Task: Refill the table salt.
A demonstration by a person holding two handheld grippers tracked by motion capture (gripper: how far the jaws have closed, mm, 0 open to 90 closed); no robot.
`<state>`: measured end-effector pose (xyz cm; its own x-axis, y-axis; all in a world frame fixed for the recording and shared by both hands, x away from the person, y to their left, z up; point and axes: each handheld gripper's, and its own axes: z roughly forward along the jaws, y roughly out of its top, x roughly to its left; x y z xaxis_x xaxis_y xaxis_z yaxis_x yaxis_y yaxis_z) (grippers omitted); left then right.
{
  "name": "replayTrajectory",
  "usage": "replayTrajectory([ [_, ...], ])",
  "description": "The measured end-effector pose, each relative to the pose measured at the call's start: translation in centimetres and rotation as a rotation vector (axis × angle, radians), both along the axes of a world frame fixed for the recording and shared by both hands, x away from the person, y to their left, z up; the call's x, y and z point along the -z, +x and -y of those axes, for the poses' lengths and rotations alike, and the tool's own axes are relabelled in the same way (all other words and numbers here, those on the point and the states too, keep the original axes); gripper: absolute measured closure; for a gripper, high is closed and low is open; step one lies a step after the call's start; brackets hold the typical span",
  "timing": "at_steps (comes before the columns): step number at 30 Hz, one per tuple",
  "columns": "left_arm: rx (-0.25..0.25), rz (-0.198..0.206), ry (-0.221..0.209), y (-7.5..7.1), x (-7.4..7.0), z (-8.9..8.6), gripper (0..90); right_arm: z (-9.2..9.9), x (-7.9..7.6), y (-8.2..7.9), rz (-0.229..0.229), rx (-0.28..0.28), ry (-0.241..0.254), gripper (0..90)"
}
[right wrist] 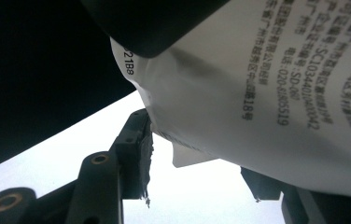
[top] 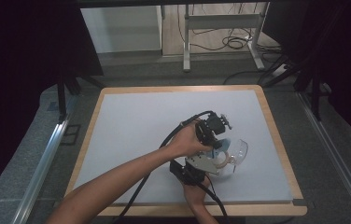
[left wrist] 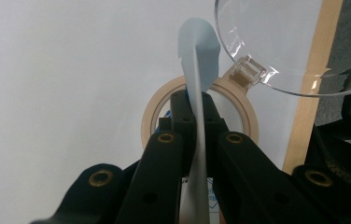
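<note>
A thin packet, pale blue on one side (left wrist: 199,51) and white with black print on the other (right wrist: 257,93), is held over the mat. My left gripper (left wrist: 194,105) is shut on it edge-on. My right gripper (right wrist: 197,149) has its jaws partly apart with the packet's lower edge between them; the left pad lies against it and the right jaw is partly hidden behind it. In the high view both grippers meet at the packet (top: 223,143), the left gripper (top: 218,139) above the right gripper (top: 219,163).
A beige tape roll (left wrist: 152,116) lies on the grey mat (top: 141,130) under the packet. A clear plastic dome (left wrist: 281,42) rests against it, toward the board's wooden right border (top: 276,140). Cables trail back along both forearms.
</note>
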<state>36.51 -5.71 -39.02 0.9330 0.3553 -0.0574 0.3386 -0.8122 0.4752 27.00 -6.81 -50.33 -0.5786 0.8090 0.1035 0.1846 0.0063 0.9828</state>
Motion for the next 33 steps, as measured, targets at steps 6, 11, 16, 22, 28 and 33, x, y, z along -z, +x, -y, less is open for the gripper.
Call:
replayTrajectory([
  [6, 0.001, 0.0, 0.002, -0.02, -0.01, -0.02, 90.0, -0.02, 0.01, 0.01, 0.002, 0.001, 0.0, 49.8],
  [11, 0.003, 0.003, 0.003, 0.01, -0.09, -0.12, 90.0, -0.03, 0.04, 0.0, 0.003, -0.004, -0.003, 49.8],
  [16, -0.001, -0.002, -0.003, 0.07, -0.16, -0.2, 90.0, -0.06, 0.15, 0.07, 0.012, -0.005, -0.012, 49.8],
  [22, -0.001, -0.004, -0.002, 0.12, -0.4, -0.25, 90.0, -0.28, 0.08, -0.13, 0.032, 0.001, -0.026, 49.6],
  [28, 0.009, 0.008, 0.005, 0.02, -0.93, 0.12, 90.0, -0.21, -0.37, -0.24, 0.054, 0.011, -0.033, 49.5],
  [33, 0.011, 0.001, 0.008, 0.01, -0.67, 0.43, 90.0, -0.02, -0.3, -0.22, 0.049, 0.015, -0.031, 49.4],
])
